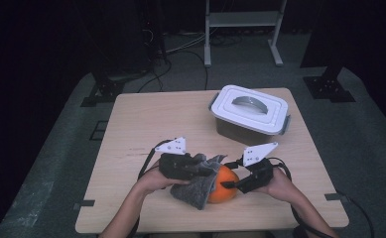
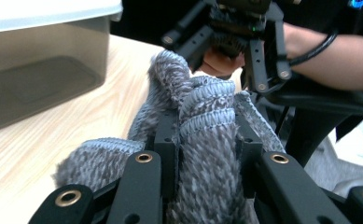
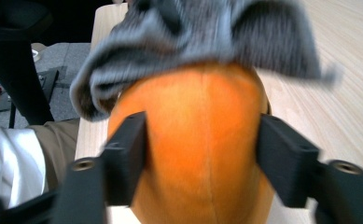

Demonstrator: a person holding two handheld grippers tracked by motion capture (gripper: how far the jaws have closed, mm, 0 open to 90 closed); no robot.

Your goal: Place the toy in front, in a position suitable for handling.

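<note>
**Wiping an orange ball with a fuzzy cloth**

Looking down from the high view, I see a person at the bench (image 1: 146,114). The left gripper (image 1: 200,171) has its jaws clamped on a grey cloth (image 1: 198,191). The cloth hangs over an orange ball (image 1: 225,186). The ball sits near the front edge of the bench, between the two hands. The right gripper (image 1: 230,184) comes at the ball from the other side. A white box (image 1: 250,111) with its lid on stands farther back, well apart from the ball.

From the left gripper view, the cloth is bunched up thick between the two black jaws. It looks fuzzy and soft, grey with white specks, and it has a stitched edge. The right gripper (image 2: 226,49) is just behind it.

From the right gripper view, the ball (image 3: 202,140) fills the space between the jaws, one on each side. The picture is blurry, so I cannot tell if they press on it or only stand beside it. The ball is bright orange and smooth, with a thin line running down it. The cloth (image 3: 193,37) lies over its top.

What could go wrong? The ball is round, so I think it could roll off the near edge if the jaws do not hold it tight. The cloth could also slide off if the left hand pulls too hard.
</note>
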